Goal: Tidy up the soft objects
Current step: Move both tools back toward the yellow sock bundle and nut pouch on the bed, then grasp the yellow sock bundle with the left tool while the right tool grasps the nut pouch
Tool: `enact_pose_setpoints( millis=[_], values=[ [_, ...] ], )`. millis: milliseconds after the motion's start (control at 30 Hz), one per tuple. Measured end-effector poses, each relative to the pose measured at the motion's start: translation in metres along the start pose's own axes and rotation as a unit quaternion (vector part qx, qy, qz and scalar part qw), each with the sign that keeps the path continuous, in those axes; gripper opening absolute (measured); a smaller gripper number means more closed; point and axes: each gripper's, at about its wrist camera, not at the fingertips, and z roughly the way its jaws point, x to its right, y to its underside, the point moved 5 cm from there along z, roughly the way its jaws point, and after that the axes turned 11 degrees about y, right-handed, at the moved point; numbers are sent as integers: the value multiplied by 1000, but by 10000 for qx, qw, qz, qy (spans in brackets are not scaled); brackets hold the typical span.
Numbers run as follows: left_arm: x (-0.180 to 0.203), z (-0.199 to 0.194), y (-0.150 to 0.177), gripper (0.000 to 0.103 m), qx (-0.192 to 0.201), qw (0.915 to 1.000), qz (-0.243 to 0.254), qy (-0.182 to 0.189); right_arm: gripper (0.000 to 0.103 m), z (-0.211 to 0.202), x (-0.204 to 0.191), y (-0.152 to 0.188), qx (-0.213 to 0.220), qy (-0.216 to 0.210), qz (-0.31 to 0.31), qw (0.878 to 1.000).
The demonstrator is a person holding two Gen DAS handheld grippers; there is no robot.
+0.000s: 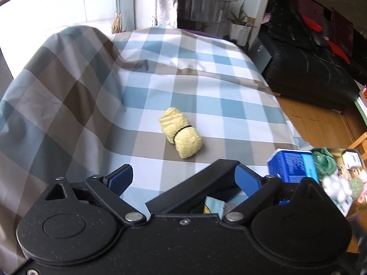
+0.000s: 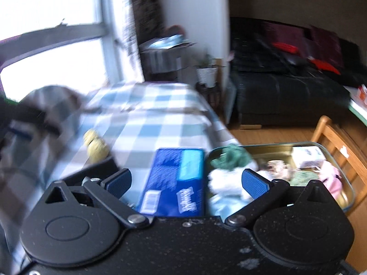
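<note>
A yellow rolled towel [image 1: 181, 135] with a black band around its middle lies on the checked bed cover [image 1: 206, 87]. My left gripper [image 1: 184, 178] hovers just short of the towel, open, its blue pads [image 1: 121, 178] wide apart and touching nothing. A black bar crosses low between them; I cannot tell what it is. In the blurred right wrist view my right gripper [image 2: 187, 183] is open above a blue tissue pack [image 2: 176, 181], pads clear of it. Beside the pack stands a clear bin [image 2: 344, 160] holding a green cloth [image 2: 231, 155], a white fluffy thing [image 2: 224, 181] and a pink one [image 2: 330, 178]. The towel [image 2: 95, 146] shows at left.
The cover rises over a tall hump [image 1: 57, 87] on the bed's left. A black sofa [image 1: 309, 68] stands past the wooden floor [image 1: 316, 119] on the right. A wooden chair [image 2: 330, 135] is behind the bin. A potted plant [image 1: 239, 25] sits at the bed's far end.
</note>
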Motion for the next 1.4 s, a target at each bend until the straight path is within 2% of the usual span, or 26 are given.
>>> enact_pose_setpoints(
  millis=[133, 333, 700, 1200, 1333, 1400],
  values=[
    [-15, 17, -7, 92, -141, 9998, -128, 24, 103, -1, -34, 9, 7, -243, -540, 9982],
    [-26, 43, -15, 92, -353, 9991, -240, 72, 103, -9, -62, 20, -40, -592, -897, 9942],
    [-23, 100, -32, 92, -643, 9973, -345, -117, 103, -6, -78, 24, -152, -970, -1249, 9873],
    [-21, 164, -43, 91, -908, 9939, -334, -525, 103, -14, -105, 34, 5, -1323, -1963, 9716],
    [-24, 176, -41, 83, -1025, 9923, -344, -604, 103, -13, -106, 33, -10, -1370, -1955, 9711],
    [-27, 181, -40, 71, -1132, 9915, -367, -526, 102, -12, -105, 32, -16, -1352, -1930, 9718]
  ],
)
